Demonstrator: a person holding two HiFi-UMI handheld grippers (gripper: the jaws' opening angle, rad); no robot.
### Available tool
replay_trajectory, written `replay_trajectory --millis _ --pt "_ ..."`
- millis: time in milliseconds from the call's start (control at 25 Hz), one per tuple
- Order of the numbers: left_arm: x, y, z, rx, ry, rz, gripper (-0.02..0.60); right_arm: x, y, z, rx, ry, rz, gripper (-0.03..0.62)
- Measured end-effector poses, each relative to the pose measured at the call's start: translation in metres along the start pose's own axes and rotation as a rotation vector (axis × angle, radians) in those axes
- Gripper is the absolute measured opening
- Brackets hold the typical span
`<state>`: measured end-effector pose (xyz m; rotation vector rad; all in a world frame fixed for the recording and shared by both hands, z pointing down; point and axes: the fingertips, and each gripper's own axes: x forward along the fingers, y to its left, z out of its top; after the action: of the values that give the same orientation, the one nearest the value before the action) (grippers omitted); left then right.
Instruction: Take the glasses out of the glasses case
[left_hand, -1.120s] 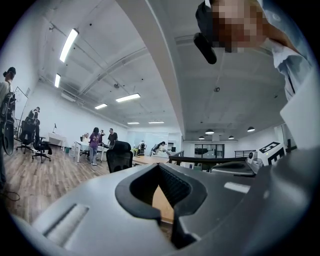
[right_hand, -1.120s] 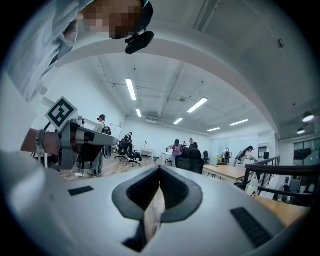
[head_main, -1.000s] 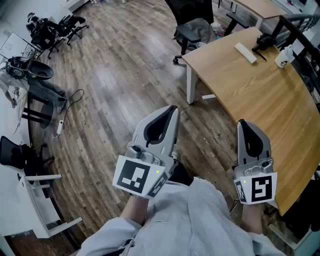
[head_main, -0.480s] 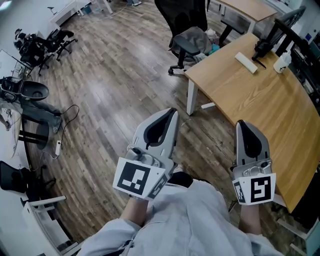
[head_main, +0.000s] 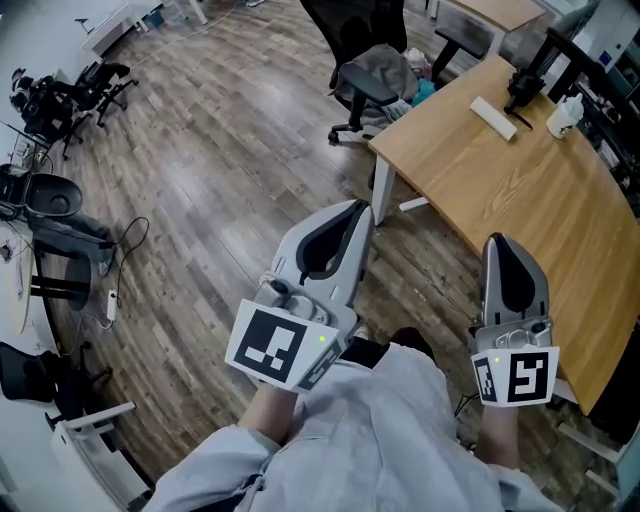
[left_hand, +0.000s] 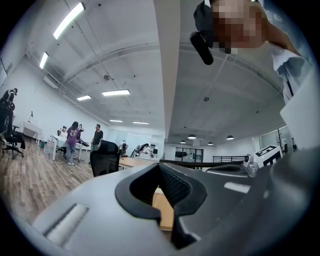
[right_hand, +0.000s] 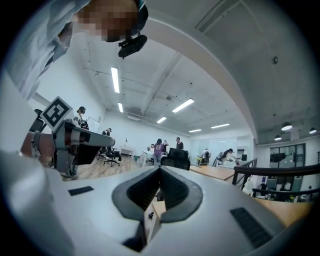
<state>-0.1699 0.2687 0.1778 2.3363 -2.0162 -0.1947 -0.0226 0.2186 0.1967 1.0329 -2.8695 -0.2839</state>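
Observation:
No glasses case can be told for sure. A white oblong object (head_main: 493, 112) lies far off on the wooden table (head_main: 520, 200), too small to identify. My left gripper (head_main: 358, 210) is held level over the wood floor, jaws closed together with nothing between them; its own view shows the same gripper (left_hand: 160, 165) tips meeting. At the table's near edge my right gripper (head_main: 500, 242) is shut and empty, and its own view has the right gripper (right_hand: 160, 169) pads pressed together. A light sleeve covers both forearms.
A black office chair (head_main: 365, 70) with grey cloth stands by the table's far corner. On the table's far end are a black stand (head_main: 525, 85) and a white bottle (head_main: 563, 115). Stacked chairs and cables (head_main: 55, 200) line the left wall. People (left_hand: 75, 140) stand far away.
Both grippers have moved forward, the left drawing nearer the table's corner. The table and the office chair now sit closer in the head view. The jaws stayed shut.

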Motion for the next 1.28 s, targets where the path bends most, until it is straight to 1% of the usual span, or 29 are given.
replay_trajectory --millis 160,320,520,720,1000,1120,1280 --pt "0.015 0.002 -0.007 -0.01 0.018 -0.029 0.005 0.0 -0.014 -0.007 -0.001 0.027 -0.045 0.0" --pt "0.038 0.0 -0.007 -0.005 0.017 -0.061 0.005 0.005 -0.035 -0.01 -0.014 0.038 -0.077 0.0" --pt "0.077 0.003 -0.013 -0.004 0.028 -0.078 0.005 0.027 -0.066 -0.018 -0.023 0.034 -0.09 0.0" --pt "0.131 0.005 -0.018 0.009 0.048 -0.099 0.005 0.061 -0.102 -0.027 -0.058 0.037 -0.092 0.0" --pt "0.219 0.007 -0.033 0.017 0.094 -0.114 0.005 0.109 -0.172 -0.052 -0.039 0.068 -0.098 0.0" --pt "0.255 0.012 -0.04 0.025 0.109 -0.101 0.005 0.129 -0.203 -0.065 -0.032 0.085 -0.107 0.0" --pt "0.298 0.022 -0.046 0.014 0.123 -0.077 0.005 0.15 -0.239 -0.082 -0.02 0.11 -0.12 0.0"
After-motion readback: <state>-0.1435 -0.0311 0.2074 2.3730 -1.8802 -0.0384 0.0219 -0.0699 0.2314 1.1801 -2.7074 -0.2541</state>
